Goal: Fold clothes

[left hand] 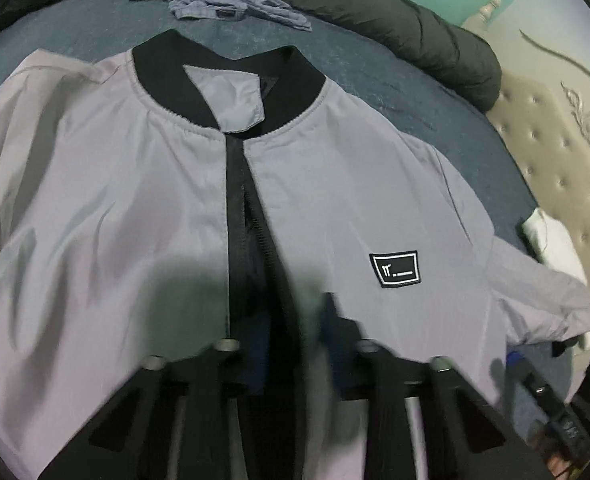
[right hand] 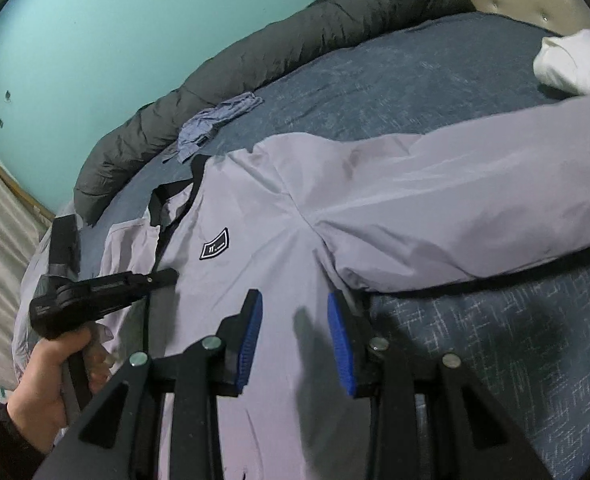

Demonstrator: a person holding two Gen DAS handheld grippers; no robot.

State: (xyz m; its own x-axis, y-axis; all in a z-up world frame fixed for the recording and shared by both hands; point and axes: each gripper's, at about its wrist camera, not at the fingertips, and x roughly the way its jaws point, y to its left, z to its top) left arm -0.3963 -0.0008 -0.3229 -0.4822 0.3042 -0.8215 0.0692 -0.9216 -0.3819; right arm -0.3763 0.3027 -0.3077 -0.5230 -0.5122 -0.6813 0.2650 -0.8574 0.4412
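Note:
A grey jacket (left hand: 115, 200) with a black collar (left hand: 167, 80) and a black chest patch (left hand: 394, 270) lies front up on the blue bed (left hand: 395, 92). Its zip stands partly apart. My left gripper (left hand: 291, 320) is over the lower zip, its fingers blurred, so the jaws' state is unclear. In the right wrist view the left gripper (right hand: 171, 276), held by a hand (right hand: 55, 368), has its tip on the jacket (right hand: 255, 240) front. My right gripper (right hand: 295, 300) stands open over the jacket's side below the sleeve (right hand: 475, 208), blue pads (right hand: 251, 336) apart with flat fabric under them.
A crumpled blue-grey garment (left hand: 223, 0) lies beyond the collar, backed by a dark padded roll (left hand: 415, 28). A white cloth (right hand: 575, 60) sits near the sleeve's end by the tufted headboard (left hand: 555, 140). Bare blue sheet (right hand: 515, 340) shows right of the jacket.

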